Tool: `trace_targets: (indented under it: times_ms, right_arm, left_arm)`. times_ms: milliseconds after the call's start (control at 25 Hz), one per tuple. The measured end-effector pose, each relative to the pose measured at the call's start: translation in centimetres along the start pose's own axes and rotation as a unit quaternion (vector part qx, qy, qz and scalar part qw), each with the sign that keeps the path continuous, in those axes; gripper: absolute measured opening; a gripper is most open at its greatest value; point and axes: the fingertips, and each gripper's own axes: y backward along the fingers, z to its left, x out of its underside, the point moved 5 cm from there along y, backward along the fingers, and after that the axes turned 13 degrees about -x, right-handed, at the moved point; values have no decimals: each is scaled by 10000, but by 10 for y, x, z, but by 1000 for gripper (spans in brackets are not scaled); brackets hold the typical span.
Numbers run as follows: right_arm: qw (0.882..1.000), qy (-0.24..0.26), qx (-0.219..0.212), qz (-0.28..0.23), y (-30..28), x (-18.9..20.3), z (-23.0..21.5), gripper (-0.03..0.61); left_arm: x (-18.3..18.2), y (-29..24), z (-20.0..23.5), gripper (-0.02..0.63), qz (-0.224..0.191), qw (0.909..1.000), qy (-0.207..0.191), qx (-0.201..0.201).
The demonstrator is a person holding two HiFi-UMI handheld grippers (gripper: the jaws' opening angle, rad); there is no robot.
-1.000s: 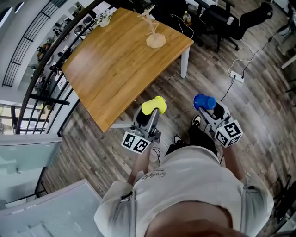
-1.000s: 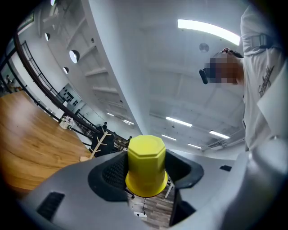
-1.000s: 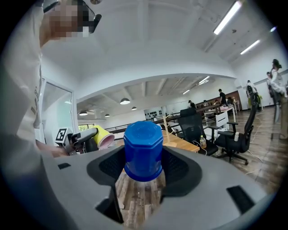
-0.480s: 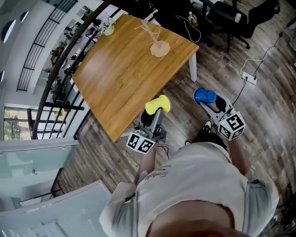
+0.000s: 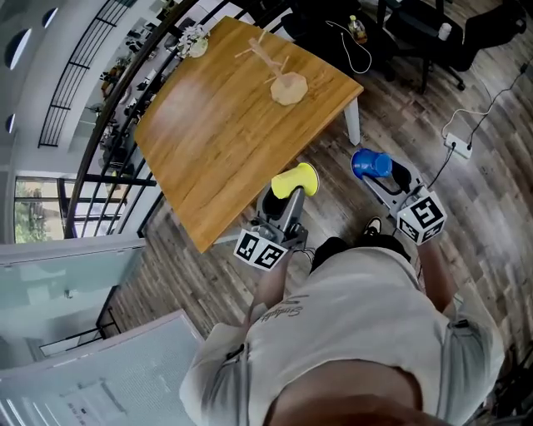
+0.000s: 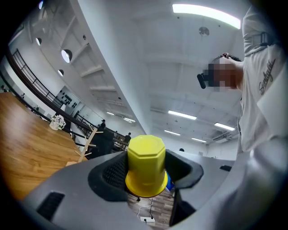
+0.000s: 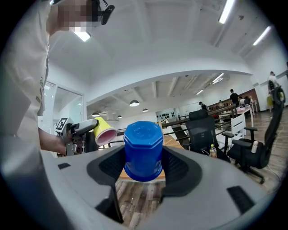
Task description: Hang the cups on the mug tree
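Nearest, noted both hand-held grippers raised in front of the person, above the plank floor (image 5: 491, 200) by the near edge of the wooden table (image 5: 200, 141). Found the left gripper (image 6: 147, 172) pinching a yellow cup (image 6: 145, 157) between its pads, just beside that table edge. Found the right gripper (image 7: 143, 165) clamped in the same way on a blue cup (image 7: 143, 146), to the right of the yellow one and apart from it, over the floor. Farther off, recorded the mug tree (image 5: 279, 75) standing upright near the table's far right corner, well apart from both cups. Beyond, logged a white power strip (image 5: 459, 143) on the floor and black office chairs (image 5: 433, 25).
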Motion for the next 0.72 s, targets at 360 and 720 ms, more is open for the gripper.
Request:
trace_targets:
  times_ms: [360, 720]
  right_arm:
    - [9990, -398, 181, -48, 8, 14, -36, 241]
    - [9982, -352, 468, 146, -10, 7, -83, 241]
  left_arm:
    - [8, -30, 3, 258, 211, 9997, -68, -90]
    - [16, -100, 27, 258, 228, 9995, 19, 198]
